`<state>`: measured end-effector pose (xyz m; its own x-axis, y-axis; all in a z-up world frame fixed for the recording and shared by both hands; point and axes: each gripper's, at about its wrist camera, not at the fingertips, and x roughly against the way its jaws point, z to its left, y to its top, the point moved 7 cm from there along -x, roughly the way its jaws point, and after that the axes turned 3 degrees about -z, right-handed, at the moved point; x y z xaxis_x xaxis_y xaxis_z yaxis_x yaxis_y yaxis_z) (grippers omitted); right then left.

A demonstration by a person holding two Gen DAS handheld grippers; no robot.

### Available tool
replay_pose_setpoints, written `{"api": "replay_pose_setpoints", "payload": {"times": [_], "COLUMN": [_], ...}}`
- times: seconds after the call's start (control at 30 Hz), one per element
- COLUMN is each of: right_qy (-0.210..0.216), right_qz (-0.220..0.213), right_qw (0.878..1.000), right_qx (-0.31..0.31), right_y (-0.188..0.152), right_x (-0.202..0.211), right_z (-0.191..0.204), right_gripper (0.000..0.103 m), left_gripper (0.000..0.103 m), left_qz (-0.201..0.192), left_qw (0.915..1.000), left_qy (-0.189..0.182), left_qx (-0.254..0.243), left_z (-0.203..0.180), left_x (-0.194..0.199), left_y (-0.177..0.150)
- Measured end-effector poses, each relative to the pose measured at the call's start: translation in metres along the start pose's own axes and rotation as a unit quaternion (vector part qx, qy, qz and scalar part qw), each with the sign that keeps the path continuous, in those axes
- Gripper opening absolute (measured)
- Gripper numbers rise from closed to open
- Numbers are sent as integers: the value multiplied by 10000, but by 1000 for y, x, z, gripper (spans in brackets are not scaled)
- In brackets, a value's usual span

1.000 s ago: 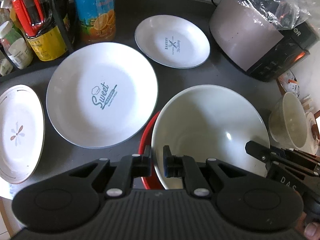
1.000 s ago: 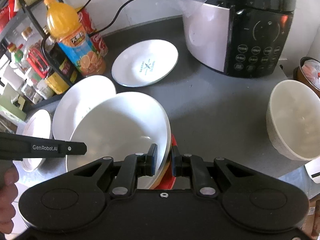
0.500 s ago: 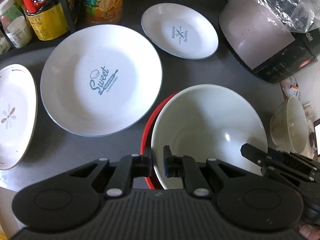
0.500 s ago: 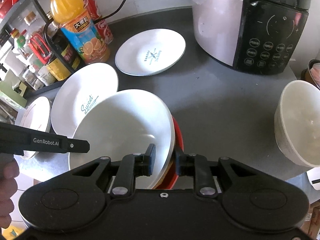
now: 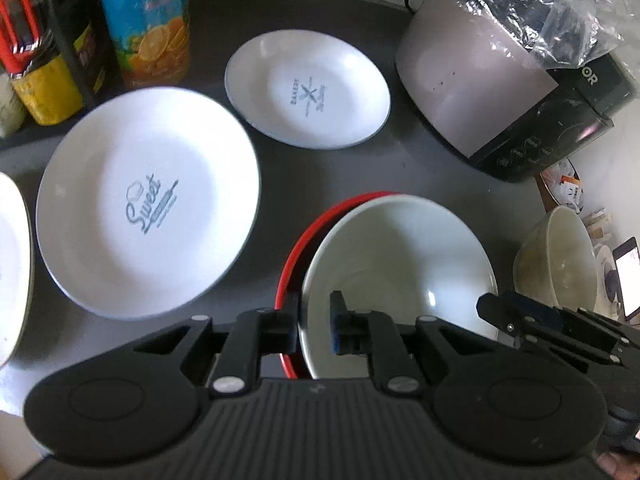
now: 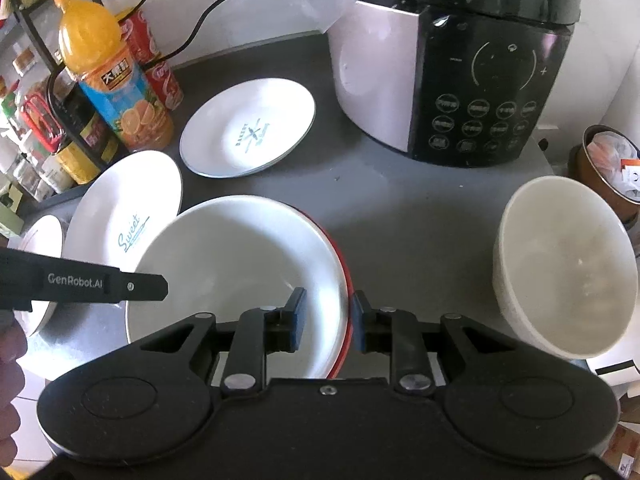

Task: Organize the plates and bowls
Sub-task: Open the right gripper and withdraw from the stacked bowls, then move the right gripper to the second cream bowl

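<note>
A large white bowl (image 5: 400, 272) sits nested in a red bowl (image 5: 320, 216) on the dark counter. My left gripper (image 5: 314, 330) straddles their near-left rims, jaws parted a little. My right gripper (image 6: 326, 322) straddles the near-right rims of the white bowl (image 6: 240, 272) and the red bowl (image 6: 347, 280), jaws wider apart and not pressing. A "Sweet" plate (image 5: 148, 200) lies left, a smaller "Bakery" plate (image 5: 308, 88) behind, a flower plate (image 5: 12, 264) at far left. A cream bowl (image 6: 560, 268) stands at right.
A rice cooker (image 6: 452, 64) with a plastic bag stands at the back right. An orange juice bottle (image 6: 116, 84), cans and a rack of jars (image 6: 44, 128) crowd the back left. A metal tin (image 6: 608, 164) sits at the far right edge.
The nested bowls came down onto the counter. Both grippers' jaws have opened, the right one more, and no longer clamp the rims.
</note>
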<state>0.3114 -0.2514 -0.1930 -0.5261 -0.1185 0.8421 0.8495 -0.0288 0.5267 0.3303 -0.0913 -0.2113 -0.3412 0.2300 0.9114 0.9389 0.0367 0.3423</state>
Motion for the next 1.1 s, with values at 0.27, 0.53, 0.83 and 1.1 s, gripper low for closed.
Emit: {"api": "replay_pose_setpoints", "payload": {"times": [0.27,0.53,0.83,1.1], "right_qy": [294,508,365,254], "right_qz": [-219,-450,-432,-371], "right_qw": [9992,9970,9952,9923], "right_qx": [-188,-369,-794,-1150], "right_y": [11,14,-3,-20], "right_x": [20,40,45,47], "right_z": [-4,-28,-79,-122], "right_gripper": [41,50,50,50], "left_gripper": [36,57,57,57], "left_qz": [-282,-687,-756,-658], "left_qw": [9994,9955,9922,9880], "left_qy": [190,368,248,214], "left_qx": [-111,-536,-960,-1378], "left_z": [-5,-46,-106,-155], "left_x": [22,42,37,20], "left_y": [14,22,18,12]}}
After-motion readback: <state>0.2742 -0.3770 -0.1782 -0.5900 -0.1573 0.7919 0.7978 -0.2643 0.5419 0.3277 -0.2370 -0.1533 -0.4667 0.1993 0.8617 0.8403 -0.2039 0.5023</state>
